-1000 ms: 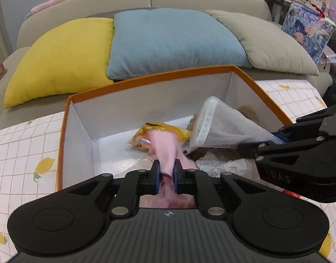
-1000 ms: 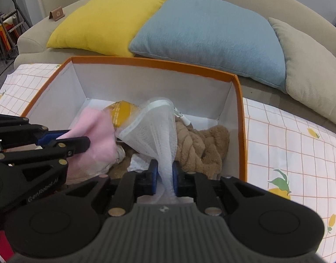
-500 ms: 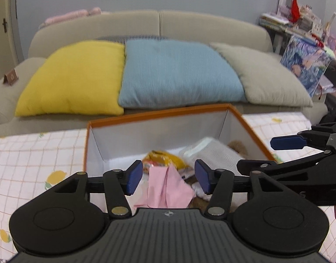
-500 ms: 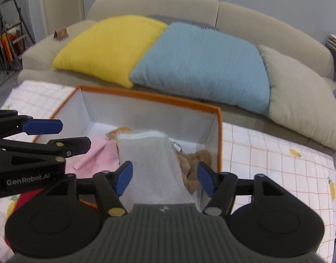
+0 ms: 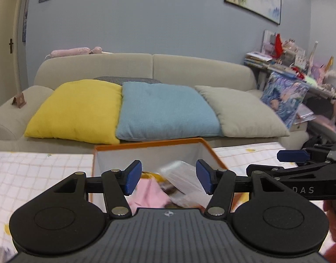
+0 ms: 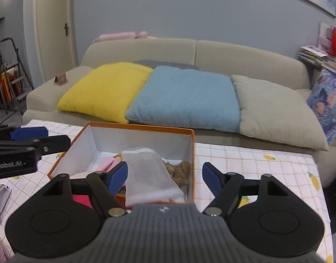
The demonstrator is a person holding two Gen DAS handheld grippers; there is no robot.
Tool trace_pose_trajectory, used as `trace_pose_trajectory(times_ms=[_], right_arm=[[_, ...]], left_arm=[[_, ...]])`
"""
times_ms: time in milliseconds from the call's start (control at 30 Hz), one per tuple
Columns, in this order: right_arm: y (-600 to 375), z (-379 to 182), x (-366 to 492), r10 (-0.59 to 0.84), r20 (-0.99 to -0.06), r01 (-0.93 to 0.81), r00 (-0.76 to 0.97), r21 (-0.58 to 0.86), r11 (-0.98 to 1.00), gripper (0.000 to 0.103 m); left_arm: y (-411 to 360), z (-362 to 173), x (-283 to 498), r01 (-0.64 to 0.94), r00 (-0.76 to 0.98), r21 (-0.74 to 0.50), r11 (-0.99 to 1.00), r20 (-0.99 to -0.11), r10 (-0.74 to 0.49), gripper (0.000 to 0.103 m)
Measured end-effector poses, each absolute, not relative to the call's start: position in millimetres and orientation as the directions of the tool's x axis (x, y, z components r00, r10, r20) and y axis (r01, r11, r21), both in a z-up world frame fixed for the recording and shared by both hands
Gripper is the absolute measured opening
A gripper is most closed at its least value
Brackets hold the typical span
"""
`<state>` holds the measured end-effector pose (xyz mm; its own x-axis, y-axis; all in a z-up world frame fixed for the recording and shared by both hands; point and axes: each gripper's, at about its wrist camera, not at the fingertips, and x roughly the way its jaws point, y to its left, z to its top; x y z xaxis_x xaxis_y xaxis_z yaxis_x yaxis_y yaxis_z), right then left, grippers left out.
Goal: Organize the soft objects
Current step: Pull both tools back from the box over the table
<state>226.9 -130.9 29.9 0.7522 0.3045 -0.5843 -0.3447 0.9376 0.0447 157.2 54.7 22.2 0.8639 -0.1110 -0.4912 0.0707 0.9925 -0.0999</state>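
2 labels: "DAS" [image 5: 306,190], "nRobot.AI" [image 6: 7,165]

Black left gripper [image 5: 167,178], blue pads [image 5: 131,180], silver screws, ribbed housing

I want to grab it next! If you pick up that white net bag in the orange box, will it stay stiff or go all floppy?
Probably floppy: the white net bag drapes over the things under it in the orange box. Likely light too, since it looks thin and see-through. It might snag, being mesh.
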Motion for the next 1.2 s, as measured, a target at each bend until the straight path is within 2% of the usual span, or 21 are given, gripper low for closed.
trace_pose_trajectory(times_ms=[267, 467, 600, 867, 1200], right_arm=[[-165, 16, 162, 0.257, -0.571, -0.271, 0.78, 0.062, 0.961, 0.076], [-189, -4, 128, 0.217, -0.617, -0.201, 0.756, 0.098, 0.975, 0.076], [-198, -21, 114, 0.186, -0.657, -0.182, 0.73, 0.076, 0.98, 0.076], [-203, -57, 106, 0.146, -0.733, -0.175, 0.664, 0.038, 0.984, 0.075], [-193, -79, 117, 0.136, -0.755, -0.212, 0.641, -0.004, 0.977, 0.068]], left_arm=[[37, 8, 110, 0.112, 0.839, -0.162, 0.98, -0.513, -0.181, 0.067], [23, -10, 87, 0.147, 0.807, -0.155, 0.977, -0.552, -0.209, 0.067], [14, -29, 79, 0.166, 0.763, -0.148, 0.975, -0.608, -0.221, 0.067], [-4, -55, 85, 0.197, 0.687, -0.113, 0.974, -0.693, -0.219, 0.067], [-18, -77, 92, 0.246, 0.678, -0.07, 0.967, -0.701, -0.224, 0.067]])
